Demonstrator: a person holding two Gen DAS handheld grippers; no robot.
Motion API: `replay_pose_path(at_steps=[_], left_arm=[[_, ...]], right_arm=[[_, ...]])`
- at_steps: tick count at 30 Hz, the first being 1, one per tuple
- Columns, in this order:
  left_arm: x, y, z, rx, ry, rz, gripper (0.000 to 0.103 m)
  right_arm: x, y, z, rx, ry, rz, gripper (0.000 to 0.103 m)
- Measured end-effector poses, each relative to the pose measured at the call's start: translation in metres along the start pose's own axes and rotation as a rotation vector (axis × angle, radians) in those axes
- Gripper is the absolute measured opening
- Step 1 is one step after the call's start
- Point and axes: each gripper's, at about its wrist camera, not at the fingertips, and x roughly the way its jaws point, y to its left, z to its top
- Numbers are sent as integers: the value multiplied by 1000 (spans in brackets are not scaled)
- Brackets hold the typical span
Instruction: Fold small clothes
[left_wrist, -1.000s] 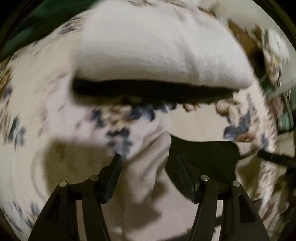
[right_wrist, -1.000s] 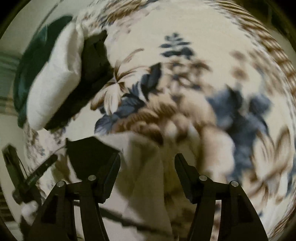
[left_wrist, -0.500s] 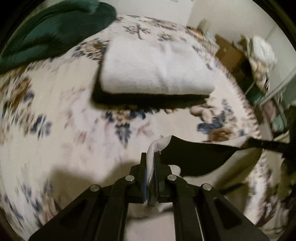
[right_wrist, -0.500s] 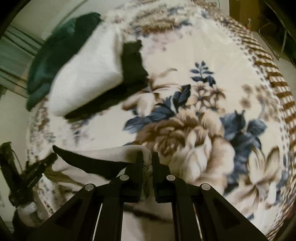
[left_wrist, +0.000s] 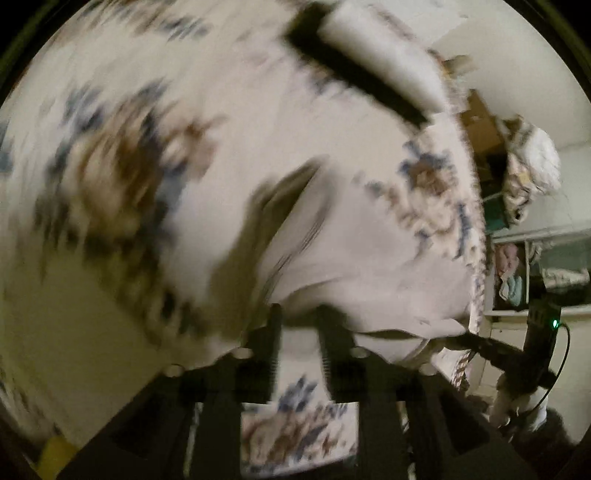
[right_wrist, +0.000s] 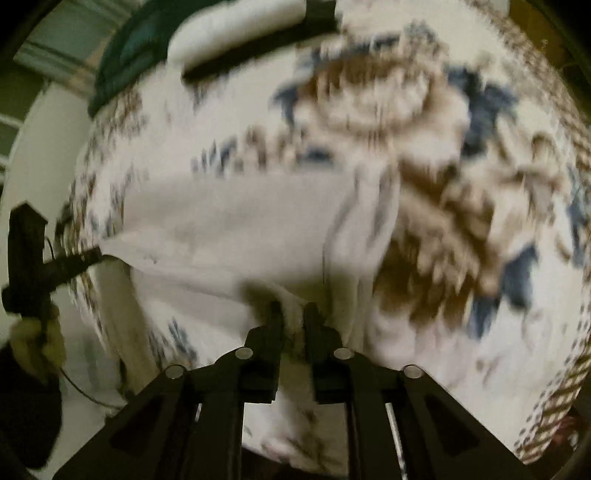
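A pale cream garment (left_wrist: 369, 258) lies spread on the floral bedspread (left_wrist: 129, 166); it also shows in the right wrist view (right_wrist: 236, 221). My left gripper (left_wrist: 297, 317) sits at its near edge with jaws a little apart, cloth between them. My right gripper (right_wrist: 293, 314) is shut on the garment's near edge. Each view shows the other gripper gripping the far corner of the garment: the right gripper in the left wrist view (left_wrist: 480, 341), the left gripper in the right wrist view (right_wrist: 74, 262). Both frames are motion-blurred.
A folded white cloth on a black one (left_wrist: 369, 70) lies further back on the bed; in the right wrist view (right_wrist: 251, 40) it is next to a dark green cloth (right_wrist: 136, 48). Shelves and clutter (left_wrist: 524, 206) stand past the bed's right edge.
Both grippers closed on the garment's corners, then moved with it; the garment now lies spread flatter across the bed. The left jaws have parted slightly since half a second ago.
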Motion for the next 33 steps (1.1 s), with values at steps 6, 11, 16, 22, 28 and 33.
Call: replay_pose_path(at_steps=[6, 11, 16, 22, 28, 33], left_arm=[[-26, 29, -7, -195, -59, -85, 51], [-13, 18, 22, -225, -104, -141, 53], [31, -4, 43, -146, -83, -23, 34], [9, -14, 24, -151, -145, -38, 5], [-2, -5, 5, -186, -92, -53, 6], [27, 21, -6, -254, 23, -42, 10]], right_arm=[[-18, -25, -24, 116, -6, 105, 59], [-30, -62, -22, 363, -84, 265, 66], [4, -73, -14, 524, -47, 257, 64], [13, -51, -12, 483, -37, 137, 9], [-16, -60, -17, 518, -66, 141, 9], [3, -70, -25, 504, 46, 97, 10]])
